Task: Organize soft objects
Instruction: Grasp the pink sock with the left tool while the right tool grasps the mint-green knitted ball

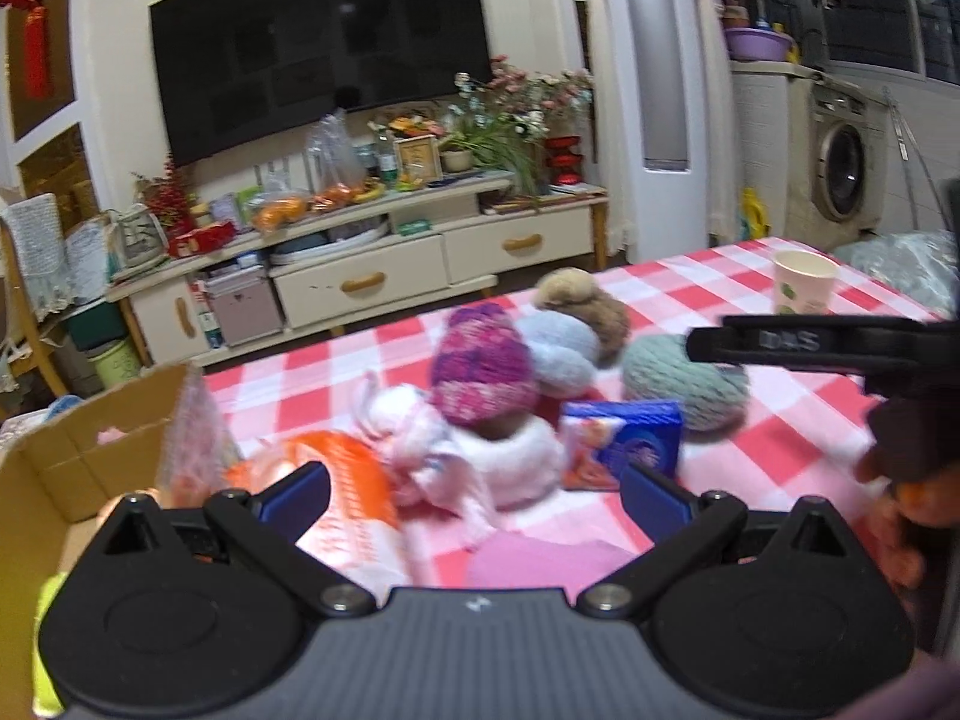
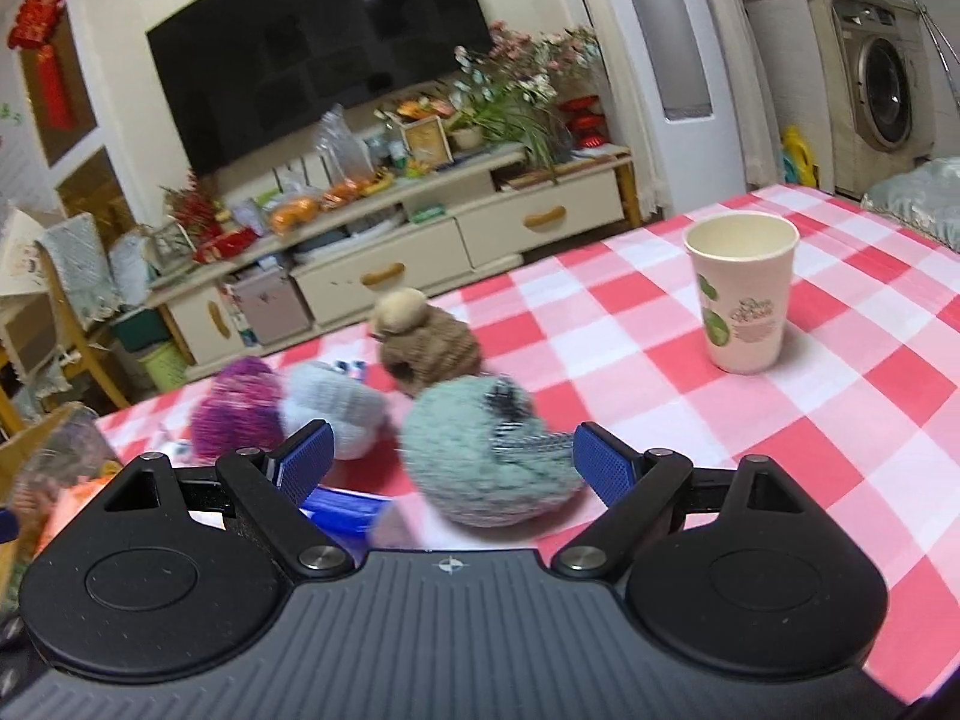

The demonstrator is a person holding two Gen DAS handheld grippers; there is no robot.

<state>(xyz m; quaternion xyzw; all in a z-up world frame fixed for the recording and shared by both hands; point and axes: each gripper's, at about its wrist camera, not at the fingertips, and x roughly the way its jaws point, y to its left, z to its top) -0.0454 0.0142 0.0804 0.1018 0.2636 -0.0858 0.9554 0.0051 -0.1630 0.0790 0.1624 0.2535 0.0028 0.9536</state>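
Several small knitted hats lie on the red-checked tablecloth (image 2: 660, 324): a purple one (image 1: 483, 369), a pale blue one (image 1: 561, 351), a brown one with a pompom (image 2: 429, 342) and a teal one (image 2: 480, 456). My right gripper (image 2: 453, 462) is open, its blue pads either side of the teal hat without closing on it. My left gripper (image 1: 474, 495) is open above a white and pink plush piece (image 1: 480, 468) and an orange-and-white bag (image 1: 354, 480). A cardboard box (image 1: 72, 468) stands at the left. The right tool's arm (image 1: 840, 345) crosses the left wrist view.
A blue packet (image 1: 624, 450) lies between the plush piece and the teal hat. A paper cup (image 2: 741, 294) stands upright at the right of the table. Beyond the table's far edge are a TV cabinet (image 1: 372, 258) and a washing machine (image 1: 840, 168).
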